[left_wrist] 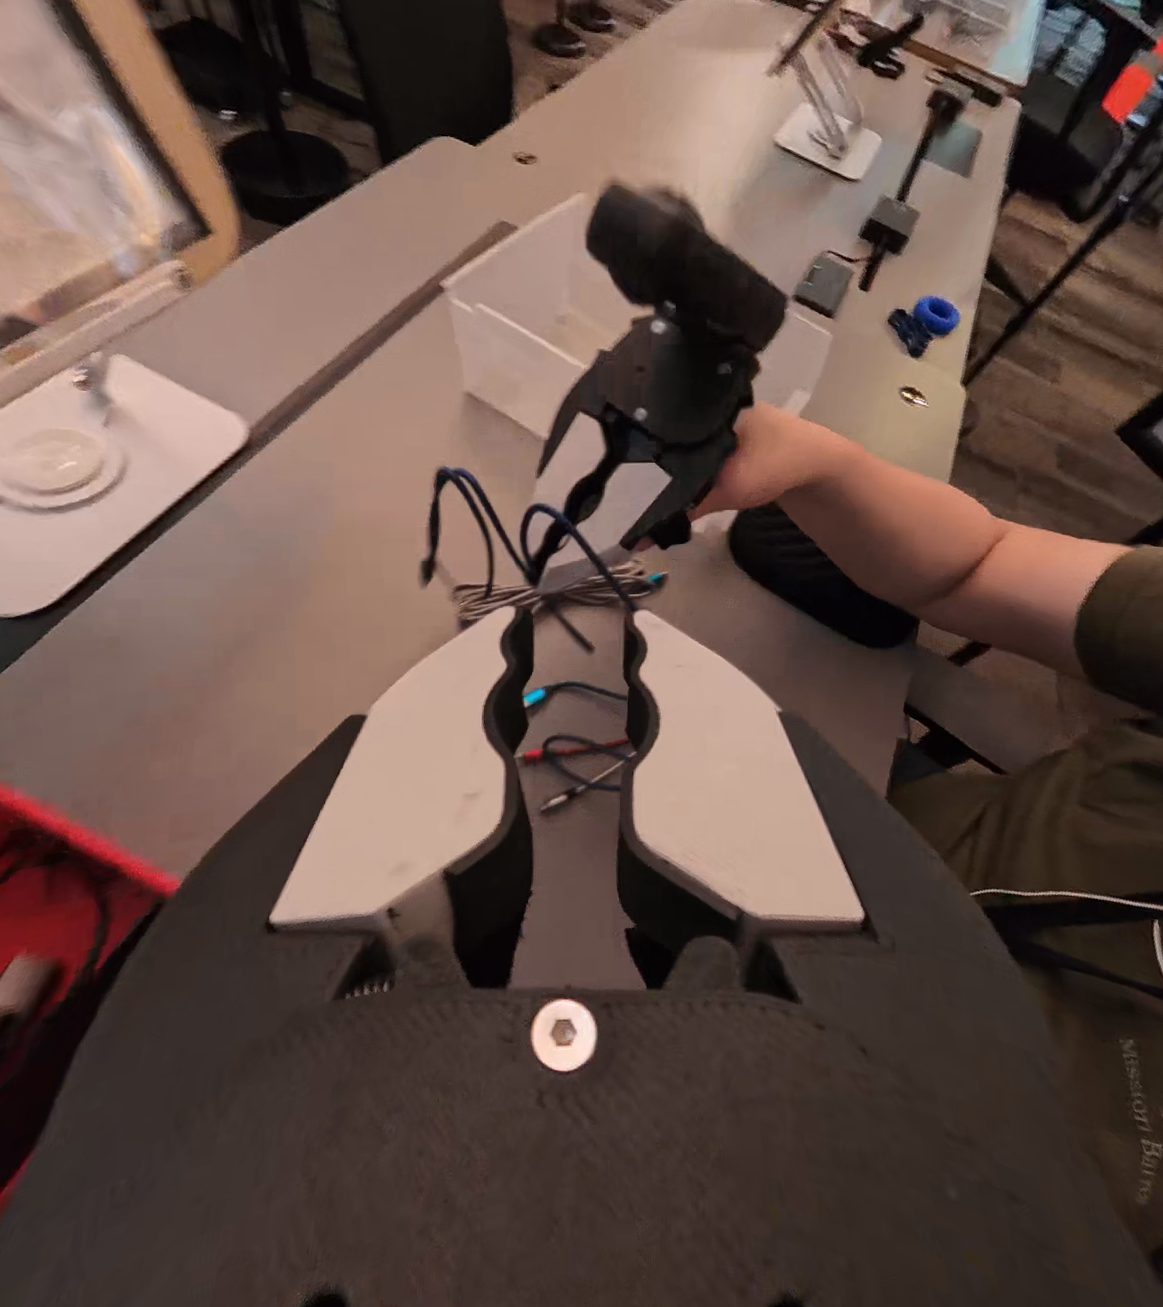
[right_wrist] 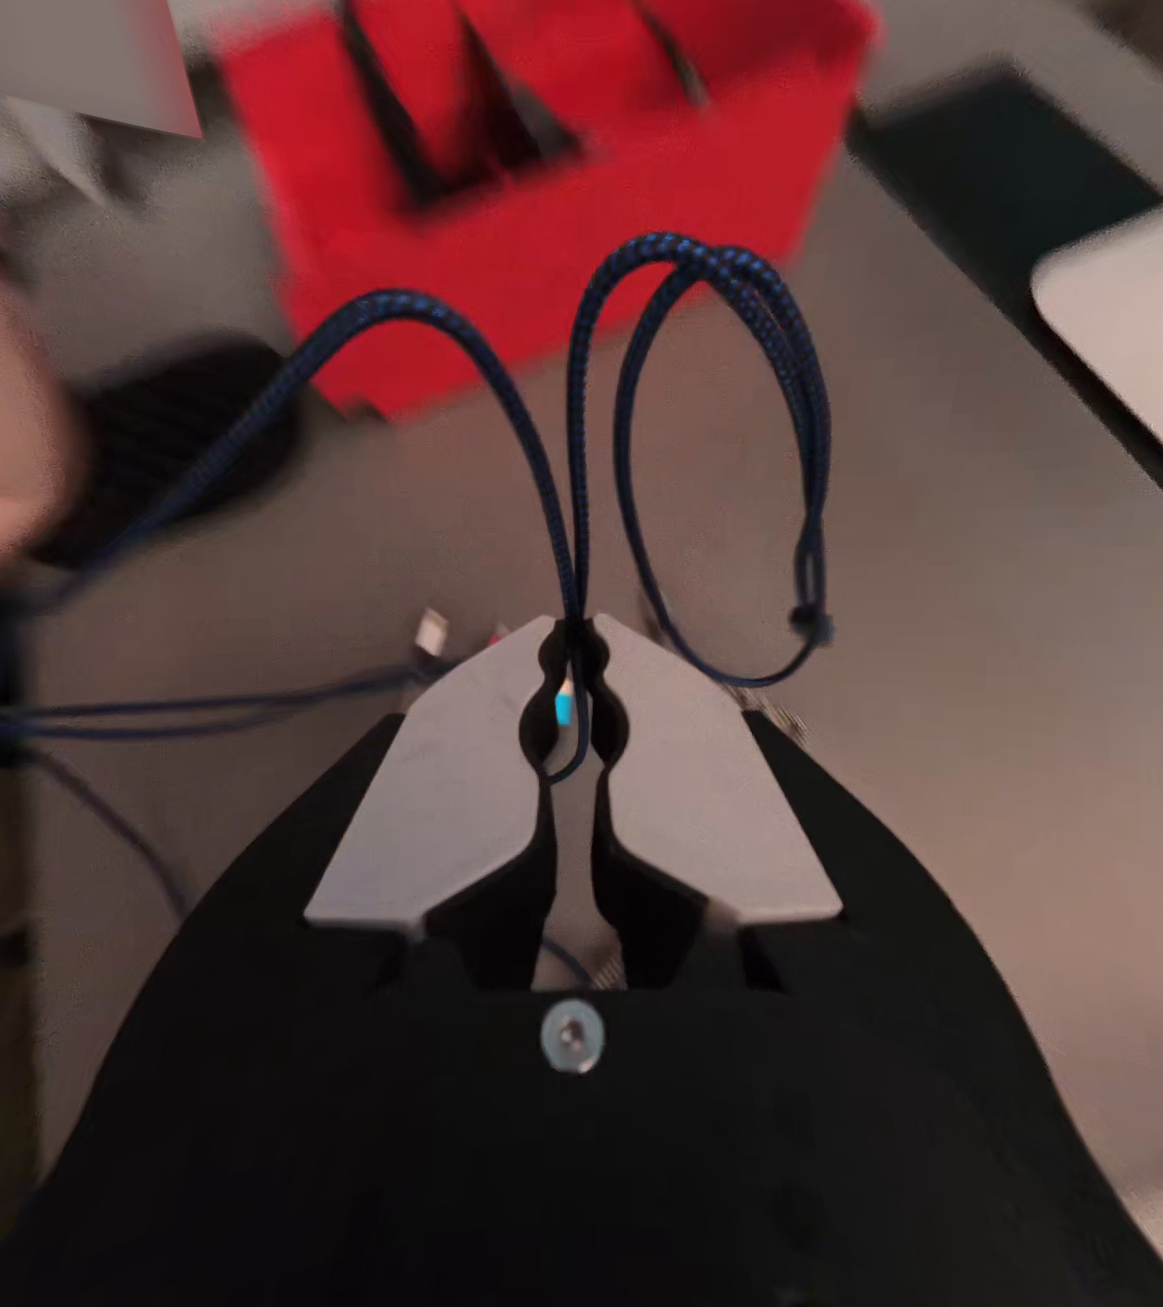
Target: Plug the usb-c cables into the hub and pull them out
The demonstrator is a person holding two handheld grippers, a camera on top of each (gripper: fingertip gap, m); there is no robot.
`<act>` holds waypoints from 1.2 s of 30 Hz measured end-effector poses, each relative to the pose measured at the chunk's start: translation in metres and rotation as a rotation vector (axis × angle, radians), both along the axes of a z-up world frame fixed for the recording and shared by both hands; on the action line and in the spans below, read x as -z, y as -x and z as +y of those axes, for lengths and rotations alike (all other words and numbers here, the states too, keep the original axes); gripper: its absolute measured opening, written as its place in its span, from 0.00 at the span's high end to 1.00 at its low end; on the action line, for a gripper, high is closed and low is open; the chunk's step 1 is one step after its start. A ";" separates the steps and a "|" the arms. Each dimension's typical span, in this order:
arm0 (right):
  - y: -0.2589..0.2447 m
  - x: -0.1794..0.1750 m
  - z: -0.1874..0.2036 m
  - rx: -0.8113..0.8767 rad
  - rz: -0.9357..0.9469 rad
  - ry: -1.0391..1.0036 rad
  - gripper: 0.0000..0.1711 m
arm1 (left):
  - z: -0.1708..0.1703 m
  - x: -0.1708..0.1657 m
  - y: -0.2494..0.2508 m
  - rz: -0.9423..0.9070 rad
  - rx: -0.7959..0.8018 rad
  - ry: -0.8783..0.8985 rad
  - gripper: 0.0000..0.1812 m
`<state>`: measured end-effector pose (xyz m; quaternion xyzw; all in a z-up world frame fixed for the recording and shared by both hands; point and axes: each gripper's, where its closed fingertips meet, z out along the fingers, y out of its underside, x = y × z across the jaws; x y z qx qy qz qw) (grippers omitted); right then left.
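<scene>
In the right wrist view my right gripper [right_wrist: 575, 622] is shut on a dark blue braided cable [right_wrist: 577, 480]. The cable's loops rise above the fingertips and one end hangs at the right. A cyan-tipped plug [right_wrist: 564, 707] lies on the table below the fingers. The left wrist view shows the right gripper [left_wrist: 541, 569] farther off, holding the blue cable [left_wrist: 465, 509] over a tied bundle of grey-white cable [left_wrist: 493, 597] and a flat grey piece [left_wrist: 569, 577]. My left gripper [left_wrist: 577, 622] is open and empty above the table. Under it lie a cyan-tipped plug [left_wrist: 534, 698] and a red-tipped plug [left_wrist: 536, 755].
A red box [left_wrist: 13, 884] stands at my left and shows in the right wrist view [right_wrist: 550, 177]. A white open box [left_wrist: 529, 339] stands behind the cables. A white stand base [left_wrist: 69, 481] lies at the left, and a black cylinder [left_wrist: 812, 587] and a person's arm [left_wrist: 953, 559] at the right. The left gripper's tips are roughly 15 cm from the right gripper's.
</scene>
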<state>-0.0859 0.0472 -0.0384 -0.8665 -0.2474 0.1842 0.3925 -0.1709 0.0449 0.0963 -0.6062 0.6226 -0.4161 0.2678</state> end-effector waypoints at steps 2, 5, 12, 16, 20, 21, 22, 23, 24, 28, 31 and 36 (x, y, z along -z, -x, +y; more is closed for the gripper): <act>-0.026 0.038 -0.001 0.080 -0.237 0.127 0.98 | 0.024 -0.002 0.017 0.010 -0.100 -0.020 0.87; -0.038 0.079 -0.011 0.104 -0.405 0.302 0.97 | 0.058 0.001 0.043 0.054 -0.251 -0.037 0.87; -0.025 0.121 -0.023 0.042 -0.486 0.459 0.93 | 0.126 0.047 0.110 0.302 -0.532 0.017 0.82; -0.018 0.112 -0.030 0.012 -0.408 0.495 0.81 | 0.150 0.091 0.160 0.549 -0.628 0.044 0.79; -0.014 0.078 -0.032 -0.003 -0.283 0.431 0.79 | 0.157 0.113 0.166 0.603 -0.524 0.033 0.82; -0.014 0.069 -0.031 -0.001 -0.248 0.407 0.78 | 0.159 0.120 0.166 0.634 -0.480 -0.026 0.81; -0.014 0.061 -0.031 -0.002 -0.212 0.388 0.78 | 0.162 0.128 0.166 0.666 -0.436 -0.088 0.81; -0.014 0.053 -0.031 -0.002 -0.181 0.372 0.78 | 0.164 0.136 0.165 0.699 -0.403 -0.139 0.80; -0.015 0.047 -0.031 0.002 -0.159 0.354 0.78 | 0.168 0.142 0.166 0.731 -0.394 -0.177 0.81; -0.026 0.034 -0.027 0.034 -0.155 0.290 0.77 | 0.189 0.149 0.160 0.757 -0.452 -0.229 0.84; -0.028 0.030 -0.026 0.035 -0.154 0.268 0.77 | 0.206 0.143 0.147 0.685 -0.485 -0.280 0.80; -0.028 0.029 -0.026 0.025 -0.154 0.260 0.77 | 0.209 0.151 0.101 0.520 -0.359 -0.272 0.70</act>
